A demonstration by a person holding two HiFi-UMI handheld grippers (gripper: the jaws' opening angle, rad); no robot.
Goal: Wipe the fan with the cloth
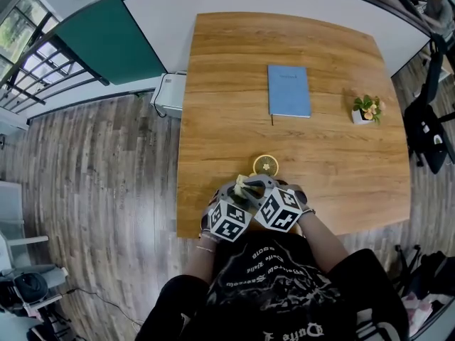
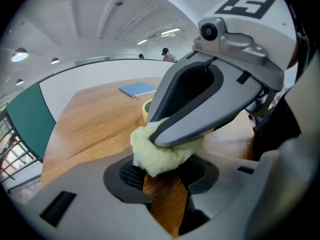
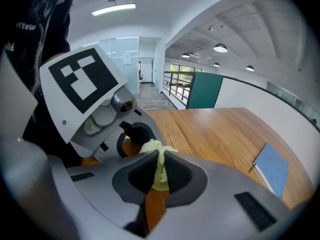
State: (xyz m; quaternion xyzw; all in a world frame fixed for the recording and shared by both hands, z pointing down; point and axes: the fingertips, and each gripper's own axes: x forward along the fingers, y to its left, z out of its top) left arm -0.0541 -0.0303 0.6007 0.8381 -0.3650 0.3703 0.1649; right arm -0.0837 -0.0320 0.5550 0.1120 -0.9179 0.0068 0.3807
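Cloth (image 3: 152, 146): pale yellow; pinched strip runs along the right gripper's jaw line, bunched at the tips.
Right gripper (image 3: 156, 159): clamped on the cloth.
Left gripper (image 2: 165, 180): jaws apart, wad between them, touching one pad.
Fan (image 1: 265, 165): round face up, on the table (image 1: 341, 162) just beyond both grippers.

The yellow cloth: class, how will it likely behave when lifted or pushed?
Yellow cloth: probably floppy, since it pinches into a thin fold between the pads of the right hand-held gripper. Likely light; already wadded, it should crumple, not roll.
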